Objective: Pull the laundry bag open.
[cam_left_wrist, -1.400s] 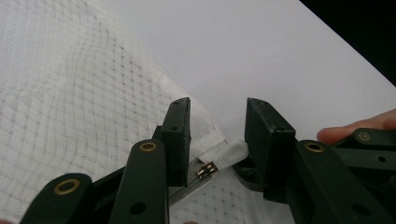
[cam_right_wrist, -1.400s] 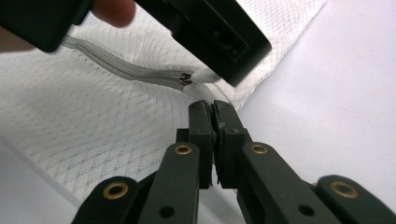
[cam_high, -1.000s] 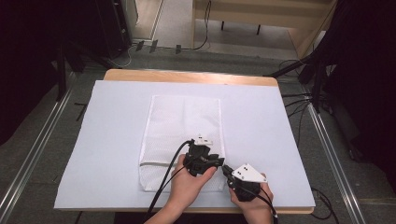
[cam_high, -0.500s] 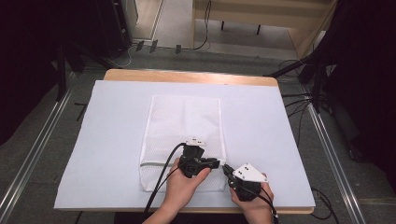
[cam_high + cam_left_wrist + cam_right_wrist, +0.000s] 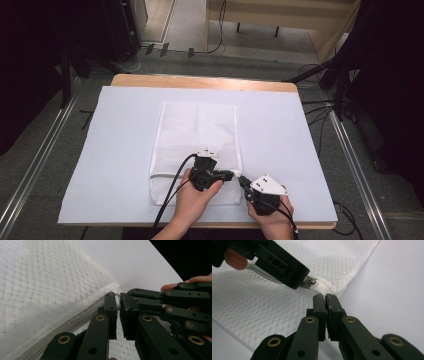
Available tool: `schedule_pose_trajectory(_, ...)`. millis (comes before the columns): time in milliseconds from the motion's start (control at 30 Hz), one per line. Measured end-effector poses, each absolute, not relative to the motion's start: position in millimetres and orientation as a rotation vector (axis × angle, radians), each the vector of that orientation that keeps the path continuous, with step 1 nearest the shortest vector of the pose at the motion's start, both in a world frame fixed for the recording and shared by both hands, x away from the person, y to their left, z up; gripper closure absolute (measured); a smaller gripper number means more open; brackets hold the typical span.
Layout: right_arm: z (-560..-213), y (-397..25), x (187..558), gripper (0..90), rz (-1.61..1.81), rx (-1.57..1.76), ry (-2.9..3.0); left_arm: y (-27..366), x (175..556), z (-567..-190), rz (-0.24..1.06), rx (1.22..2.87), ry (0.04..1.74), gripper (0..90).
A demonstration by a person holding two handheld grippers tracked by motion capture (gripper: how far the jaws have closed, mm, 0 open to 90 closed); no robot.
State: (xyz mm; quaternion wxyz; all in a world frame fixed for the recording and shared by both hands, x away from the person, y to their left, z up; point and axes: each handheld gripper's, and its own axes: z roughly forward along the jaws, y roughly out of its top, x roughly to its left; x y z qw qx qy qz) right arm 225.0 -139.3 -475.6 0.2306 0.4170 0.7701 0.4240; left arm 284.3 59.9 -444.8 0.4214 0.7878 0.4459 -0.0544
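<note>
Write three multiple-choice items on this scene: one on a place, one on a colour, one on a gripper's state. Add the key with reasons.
1. Where on the white sheet does the mesh bag lie?
A. along its far left edge
B. near the middle, reaching toward the near edge
C. hanging off the far edge

2. What colour is the mesh bag?
A. white
B. blue
C. black

3. How does the right gripper stand?
A. wide open above the bag
B. shut on the bag's corner
C. lying flat beside the bag

Key: 1 B, the high view shows the bag centred with sheet on both sides. 2 A, its netting is white in all views. 3 B, the right gripper view shows its jaws pressed together on the bag's edge, near the zipper end.
</note>
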Motion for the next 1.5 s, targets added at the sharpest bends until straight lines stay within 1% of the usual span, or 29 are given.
schedule_pose_trajectory(133,-474.7,-138.9,224.3,89.4,1.164,1.145,2.120,60.5,282.4,-445.9,-0.106,2.003,1.093,87.2)
schedule_pose_trajectory(500,-470.7,-139.0,224.0,90.0,1.177,1.138,2.122,65.3,282.3,-448.3,-0.092,2.025,1.057,87.7)
schedule_pose_trajectory(800,-469.2,-140.5,223.8,90.0,1.162,1.139,2.117,72.4,282.2,-456.5,-0.080,2.029,1.079,87.7)
schedule_pose_trajectory(1500,-466.9,-150.5,225.7,90.0,1.164,1.169,2.091,129.5,280.5,-453.7,-0.018,2.005,1.157,87.6)
